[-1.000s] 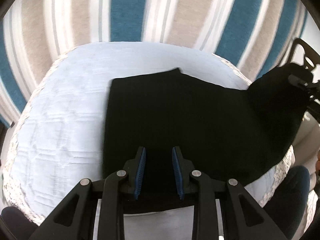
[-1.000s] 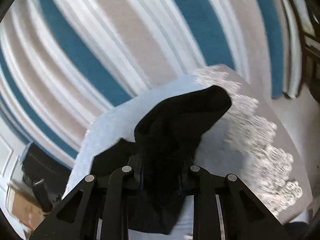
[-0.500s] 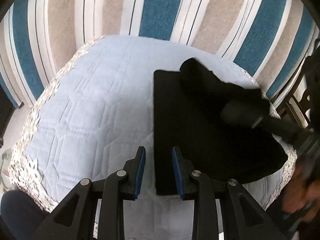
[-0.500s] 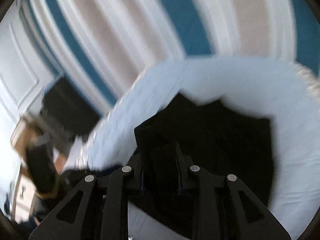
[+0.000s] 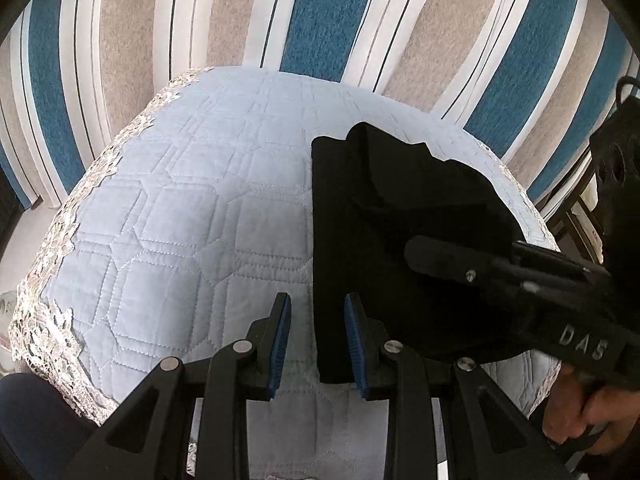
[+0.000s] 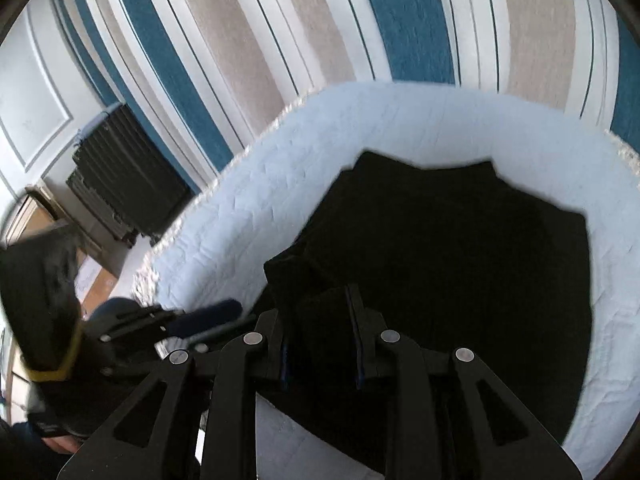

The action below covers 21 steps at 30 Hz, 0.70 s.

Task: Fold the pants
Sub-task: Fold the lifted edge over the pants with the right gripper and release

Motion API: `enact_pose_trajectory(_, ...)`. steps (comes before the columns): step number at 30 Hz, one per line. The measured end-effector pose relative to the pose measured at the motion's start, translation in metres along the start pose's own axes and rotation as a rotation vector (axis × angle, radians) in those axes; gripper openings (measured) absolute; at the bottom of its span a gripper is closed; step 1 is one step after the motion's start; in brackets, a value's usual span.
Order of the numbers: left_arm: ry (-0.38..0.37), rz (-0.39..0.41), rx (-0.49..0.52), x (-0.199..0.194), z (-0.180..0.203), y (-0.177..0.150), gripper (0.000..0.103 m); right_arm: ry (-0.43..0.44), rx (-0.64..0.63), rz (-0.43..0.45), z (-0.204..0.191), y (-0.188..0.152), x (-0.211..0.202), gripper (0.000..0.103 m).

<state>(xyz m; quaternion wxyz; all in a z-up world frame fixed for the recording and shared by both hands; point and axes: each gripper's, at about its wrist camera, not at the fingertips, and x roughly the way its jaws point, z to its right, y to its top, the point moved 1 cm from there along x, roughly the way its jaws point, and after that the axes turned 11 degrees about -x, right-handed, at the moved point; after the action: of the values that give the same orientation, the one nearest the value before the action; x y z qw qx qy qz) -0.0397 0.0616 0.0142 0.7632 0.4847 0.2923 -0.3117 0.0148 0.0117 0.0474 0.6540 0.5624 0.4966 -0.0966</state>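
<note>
The black pants (image 5: 360,216) lie folded on a pale blue quilted cover (image 5: 180,220), on its right half in the left wrist view. My left gripper (image 5: 316,336) is open and empty, low over the pants' near left edge. My right gripper (image 6: 320,332) is shut on a black fold of the pants (image 6: 460,264) and holds it over the lower layer. In the left wrist view the right gripper (image 5: 424,256) comes in from the right above the pants.
The cover has a lace border (image 5: 48,280) and rests on a striped blue, beige and white carpet (image 5: 320,20). A black slatted object (image 6: 120,176) and cardboard boxes (image 6: 96,284) stand at the left of the right wrist view.
My right gripper has carried the pants' end across over the rest, making a fold. My left gripper has shifted left, from over the pants to their left edge.
</note>
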Motion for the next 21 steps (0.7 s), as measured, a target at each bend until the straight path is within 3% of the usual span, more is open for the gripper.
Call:
enact_pose_trajectory(5, 0.000, 0.003, -0.004, 0.003, -0.001, 0.000, 0.032, 0.024, -0.033, 0.031, -0.009, 0.006, -0.006, 0.023)
enact_pose_trajectory(9, 0.008, -0.003, 0.006, 0.003, 0.000, 0.001, 0.033, 0.049, -0.033, -0.038, -0.003, -0.002, 0.017, 0.028)
enact_pose_trajectory(10, 0.003, 0.001, 0.001, 0.001, -0.001, 0.001, 0.033, 0.067, -0.014, -0.018, -0.002, -0.002, 0.014, 0.031)
enact_pose_trajectory(12, 0.000, 0.003, -0.009, -0.005, -0.006, 0.000, 0.033, 0.106, -0.006, -0.006, -0.005, -0.001, 0.007, 0.047)
enact_pose_trajectory(17, 0.040, 0.014, -0.031, -0.016, -0.018, 0.000, 0.033, 0.210, -0.008, 0.113, -0.011, 0.007, -0.030, 0.048)
enact_pose_trajectory(21, 0.057, 0.030, -0.039, -0.024, -0.022, 0.002, 0.033, 0.132, 0.016, 0.194, 0.010, -0.003, -0.059, 0.048)
